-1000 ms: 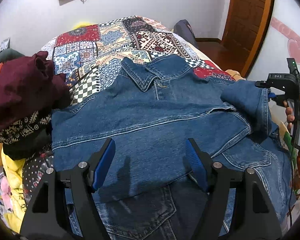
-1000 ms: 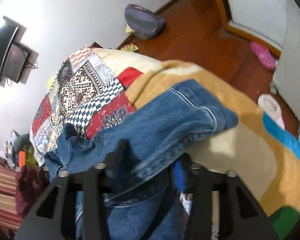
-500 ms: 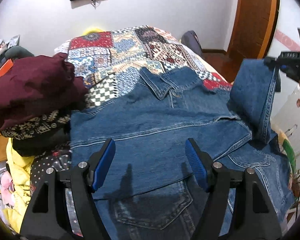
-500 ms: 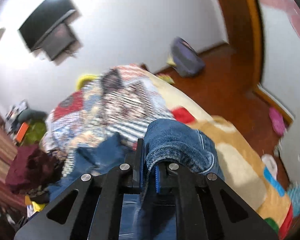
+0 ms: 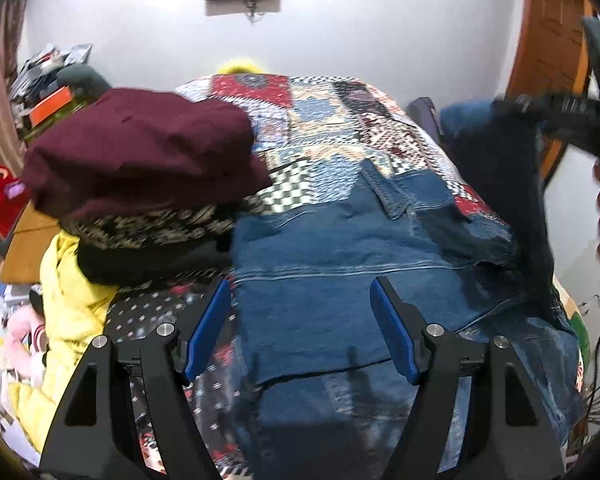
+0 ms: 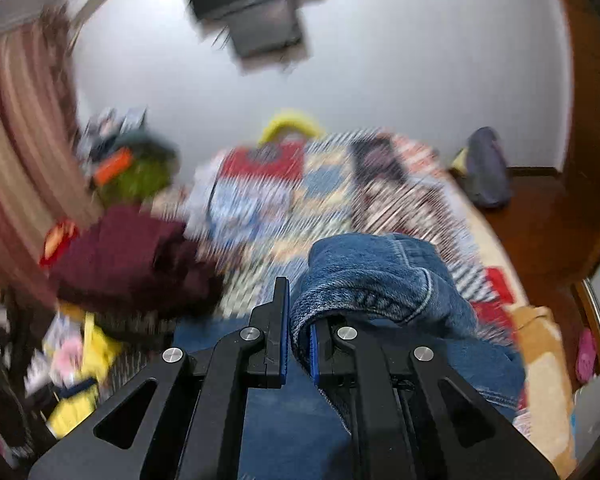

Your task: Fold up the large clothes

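The denim jacket (image 5: 340, 280) lay spread on the bed (image 5: 320, 120), collar toward the far edge, beside a maroon garment (image 5: 140, 152) on a pile at the left edge. The left claw (image 5: 300, 332) hung wide open above the jacket, holding nothing. The right claw (image 6: 300, 332) was closed on the lifted sleeve (image 6: 372, 276).
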A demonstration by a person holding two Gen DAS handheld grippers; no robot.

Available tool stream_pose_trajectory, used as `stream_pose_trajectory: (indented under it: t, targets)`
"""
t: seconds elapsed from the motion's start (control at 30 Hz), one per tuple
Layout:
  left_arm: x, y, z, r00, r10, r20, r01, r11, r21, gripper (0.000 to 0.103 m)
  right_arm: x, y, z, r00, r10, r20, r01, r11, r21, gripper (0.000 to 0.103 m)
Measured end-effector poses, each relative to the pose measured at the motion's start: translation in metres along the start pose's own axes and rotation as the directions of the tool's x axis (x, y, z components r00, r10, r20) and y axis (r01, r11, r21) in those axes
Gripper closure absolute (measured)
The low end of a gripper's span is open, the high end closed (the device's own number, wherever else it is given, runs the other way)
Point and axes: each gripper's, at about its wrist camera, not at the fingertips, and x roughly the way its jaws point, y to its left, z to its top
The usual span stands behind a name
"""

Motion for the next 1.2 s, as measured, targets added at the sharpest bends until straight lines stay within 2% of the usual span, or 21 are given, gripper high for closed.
stream_pose_trajectory:
  t: [0.07, 0.13, 0.17, 0.23, 0.33, 0.43, 0.5, 0.57, 0.8, 0.9, 0.97, 1.07, 1.2]
  targets:
    - [0.001, 0.01, -0.004, 1.0, 0.01, -0.009, -0.01, 1.0, -0.014, 0.032, 0.027, 0.019, -0.02, 0.995, 0.021, -0.094, -0.026, 0.999, -0.047, 0.096]
    - [0.0, 0.018, -0.01, 1.0, 0.022, -0.018, -0.022, 0.999, -0.025, 0.032, 0.057, 0.033, -0.044, 0.975, 0.05, -0.216, -0.069, 0.995, -0.078, 0.096]
    - [0.0, 0.021, -0.013, 0.999, 0.026, -0.024, -0.026, 0.999, -0.03, 0.032, 0.073, 0.039, -0.059, 0.958, 0.064, -0.279, -0.091, 0.992, -0.088, 0.096]
    - [0.001, 0.026, -0.018, 0.999, 0.031, -0.035, -0.033, 0.999, -0.038, 0.032, 0.088, 0.05, -0.083, 0.931, 0.079, -0.357, -0.123, 0.987, -0.102, 0.096]
    - [0.007, 0.03, -0.025, 0.997, 0.039, -0.061, -0.041, 0.998, -0.044, 0.032, 0.095, 0.06, -0.109, 0.902, 0.068, -0.426, -0.145, 0.978, -0.152, 0.095]
    - [0.011, 0.03, -0.029, 0.996, 0.036, -0.086, -0.04, 0.998, -0.046, 0.032, 0.093, 0.067, -0.118, 0.881, 0.05, -0.47, -0.157, 0.969, -0.191, 0.087]
    - [0.014, 0.026, -0.03, 0.995, 0.034, -0.092, -0.037, 0.999, -0.037, 0.032, 0.088, 0.067, -0.119, 0.867, 0.069, -0.493, -0.184, 0.965, -0.189, 0.072]
    - [0.015, 0.02, -0.028, 0.995, 0.031, -0.093, -0.033, 0.999, -0.021, 0.032, 0.08, 0.06, -0.117, 0.857, 0.107, -0.503, -0.211, 0.965, -0.155, 0.067]
    - [0.021, -0.017, -0.008, 0.997, 0.003, -0.08, 0.003, 0.998, 0.067, 0.032, 0.035, 0.009, -0.11, 0.891, 0.139, -0.432, -0.177, 0.983, -0.049, 0.066]
    - [0.027, -0.04, 0.002, 0.996, -0.011, -0.084, 0.022, 0.992, 0.123, 0.032, 0.017, -0.026, -0.104, 0.923, 0.071, -0.379, -0.083, 0.996, -0.016, 0.066]
    - [0.033, -0.056, 0.007, 0.996, -0.021, -0.088, 0.035, 0.986, 0.161, 0.032, 0.007, -0.049, -0.104, 0.935, 0.018, -0.355, -0.02, 1.0, -0.001, 0.065]
    - [0.049, -0.08, 0.011, 0.992, -0.04, -0.121, 0.066, 0.974, 0.218, 0.031, -0.001, -0.084, -0.107, 0.937, -0.036, -0.348, 0.056, 0.997, 0.045, 0.065]
    - [0.081, -0.104, 0.007, 0.983, -0.009, -0.186, 0.064, 0.956, 0.288, 0.031, 0.0, -0.122, -0.118, 0.924, -0.096, -0.369, 0.147, 0.983, 0.112, 0.065]
